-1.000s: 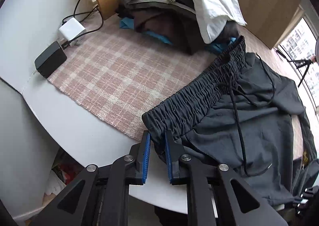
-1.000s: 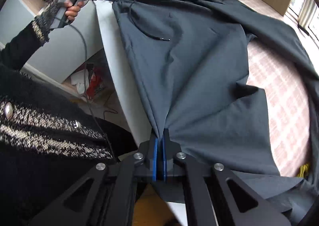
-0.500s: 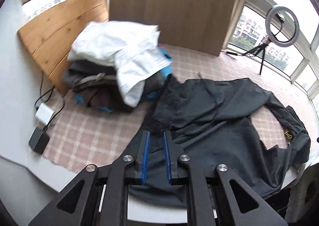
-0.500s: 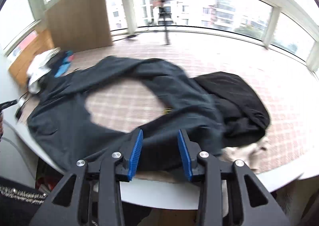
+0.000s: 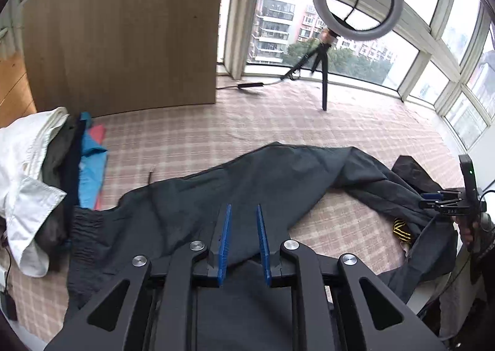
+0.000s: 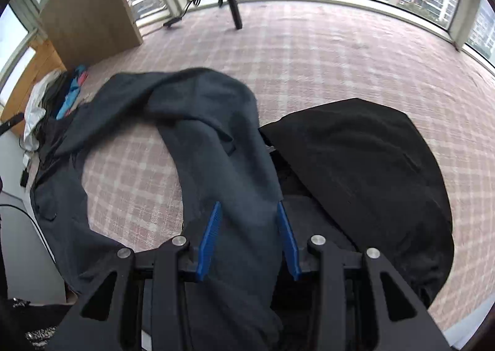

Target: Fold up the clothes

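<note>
Dark grey trousers (image 5: pixel 247 184) lie spread across the pink checked cloth, waistband (image 5: pixel 83 227) at the left and legs running right. My left gripper (image 5: pixel 243 208) is open and empty above the upper part of the trousers. My right gripper (image 6: pixel 249 205) is open over a trouser leg (image 6: pixel 216 146), with the leg lying between and under its fingers. The right gripper also shows at the right edge of the left wrist view (image 5: pixel 448 205), by the leg ends.
A pile of clothes with a white garment on top (image 5: pixel 27 171) sits at the left. A black garment (image 6: pixel 365 159) lies right of the trouser leg. A ring light on a tripod (image 5: pixel 355 1) stands at the back, beside a wooden board (image 5: pixel 123 29).
Both grippers have let go of the trousers and opened. The trousers now lie on the table. Both cameras swung up and toward the windows; the right gripper moved to the leg end.
</note>
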Available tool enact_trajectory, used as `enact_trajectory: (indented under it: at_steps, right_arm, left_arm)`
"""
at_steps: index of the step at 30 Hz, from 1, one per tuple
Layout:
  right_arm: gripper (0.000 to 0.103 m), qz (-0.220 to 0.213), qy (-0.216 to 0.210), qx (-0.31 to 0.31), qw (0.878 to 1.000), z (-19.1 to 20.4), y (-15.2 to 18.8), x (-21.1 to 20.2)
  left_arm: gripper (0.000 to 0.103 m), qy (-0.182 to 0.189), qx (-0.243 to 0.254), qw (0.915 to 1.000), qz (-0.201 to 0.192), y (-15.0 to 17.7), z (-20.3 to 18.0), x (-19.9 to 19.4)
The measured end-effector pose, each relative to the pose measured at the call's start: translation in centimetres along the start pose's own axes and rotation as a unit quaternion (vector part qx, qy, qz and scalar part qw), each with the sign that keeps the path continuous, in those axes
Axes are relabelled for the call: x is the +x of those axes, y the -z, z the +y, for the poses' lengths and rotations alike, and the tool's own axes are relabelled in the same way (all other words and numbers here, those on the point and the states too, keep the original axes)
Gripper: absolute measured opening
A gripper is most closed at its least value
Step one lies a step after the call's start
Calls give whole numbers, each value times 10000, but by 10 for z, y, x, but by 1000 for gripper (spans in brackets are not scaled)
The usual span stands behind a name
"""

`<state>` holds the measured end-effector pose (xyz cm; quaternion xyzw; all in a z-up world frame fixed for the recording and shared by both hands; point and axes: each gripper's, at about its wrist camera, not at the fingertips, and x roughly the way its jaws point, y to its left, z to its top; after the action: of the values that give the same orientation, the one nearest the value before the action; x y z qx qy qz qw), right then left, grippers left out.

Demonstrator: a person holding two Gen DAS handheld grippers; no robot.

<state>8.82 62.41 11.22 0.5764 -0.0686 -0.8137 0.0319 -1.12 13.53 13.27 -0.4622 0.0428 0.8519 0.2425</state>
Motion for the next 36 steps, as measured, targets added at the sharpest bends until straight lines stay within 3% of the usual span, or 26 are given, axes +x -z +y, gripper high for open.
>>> enact_trajectory:
  at_steps: [2, 5, 8, 11, 13, 15, 19, 20, 21, 23, 25, 27, 32, 36]
  right_arm:
    - [37, 165, -97, -296, 9994, 11, -2, 14]
    - [2, 101, -312, -682, 9971, 27, -1, 12]
    - [1, -185, -251, -862, 9958, 35, -4, -11]
    - [1, -791, 16, -1066, 9912, 43, -13, -60]
    - [1, -1158, 182, -1159, 9863, 46, -23, -97]
    - [1, -1624, 852, -1419, 9727, 50, -33, -131]
    - [2, -1289, 1217, -2243, 9583, 48, -42, -146]
    - [9, -1104, 1464, -2405, 9532, 43, -38, -137]
    - [26, -880, 1646, -2390, 9529, 33, -35, -125]
    - [41, -359, 1325, -1931, 9715, 4, -33, -106]
    - [41, -364, 794, -1272, 9880, -23, -37, -100]
    - [41, -552, 600, -649, 9945, -48, -45, -92]
    - [41, -556, 523, 271, 9967, -101, -74, -48]
    - [47, -225, 504, 361, 9978, -122, -94, -5]
  left_arm:
    - [23, 124, 301, 9991, 271, 1, -25, 28]
    - [28, -92, 843, 9941, 671, 9, -54, 68]
    - [28, -299, 1212, 9870, 1010, 14, -69, 101]
    - [28, -432, 1423, 9824, 1133, 15, -72, 124]
    - [28, -234, 1290, 9846, 1155, 8, -67, 127]
    - [28, -84, 1134, 9880, 1046, -1, -60, 120]
    - [28, 88, 1150, 9902, 785, -15, -41, 90]
    - [28, 34, 1155, 9907, 721, -21, -34, 86]
    - [29, -20, 1159, 9911, 657, -26, -26, 81]
    - [30, -122, 1049, 9922, 664, -36, -11, 82]
    - [30, -168, 1011, 9914, 812, -46, -3, 97]
    - [31, -268, 1187, 9880, 953, -51, -5, 119]
    - [34, -522, 1764, 9739, 1330, -59, -26, 180]
    - [35, -539, 2042, 9642, 1606, -57, -35, 204]
